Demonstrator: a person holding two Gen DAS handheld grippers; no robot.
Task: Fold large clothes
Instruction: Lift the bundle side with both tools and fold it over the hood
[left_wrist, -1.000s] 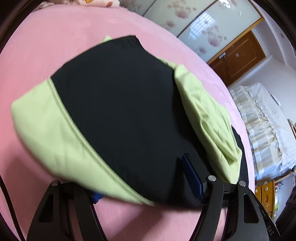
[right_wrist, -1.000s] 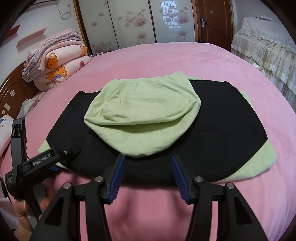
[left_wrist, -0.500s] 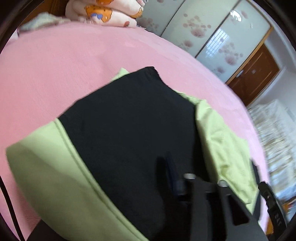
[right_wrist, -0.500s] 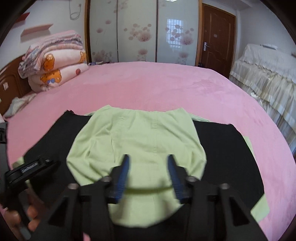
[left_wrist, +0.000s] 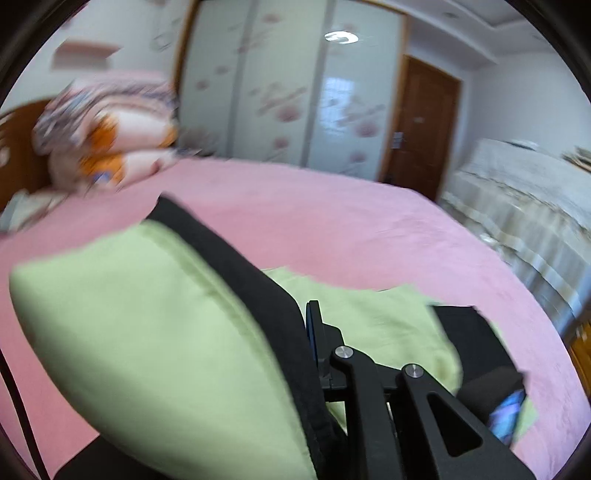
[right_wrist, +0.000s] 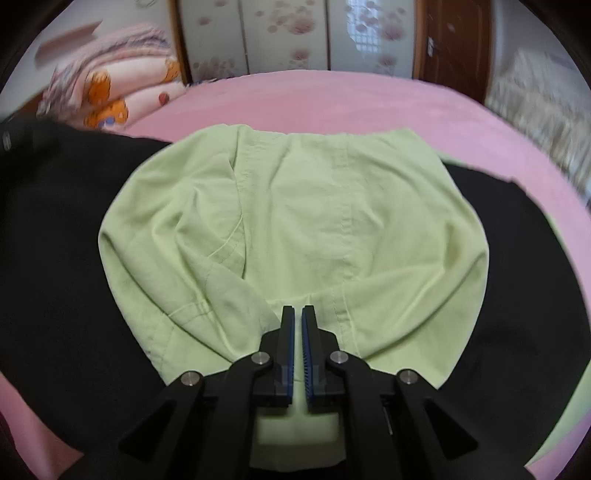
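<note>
Both jaws pinching the garment mid-fold on the bed

My right gripper (right_wrist: 298, 317) is nipping the green hood (right_wrist: 295, 229) with jaws nearly together; my left gripper (left_wrist: 308, 332) is lifting the black-and-green garment (left_wrist: 155, 332) edge, one finger hidden, seemingly clamped. I am risking a thin pinch slipping, or the raised flap dragging the hood askew across the black body (right_wrist: 55, 258). Beyond, the pink bed (right_wrist: 332, 99) is bearing it all.

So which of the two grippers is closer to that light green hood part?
Right. The right gripper is pinched on the green hood's near edge. The left gripper grips the garment's lifted side, beside the hood.
</note>
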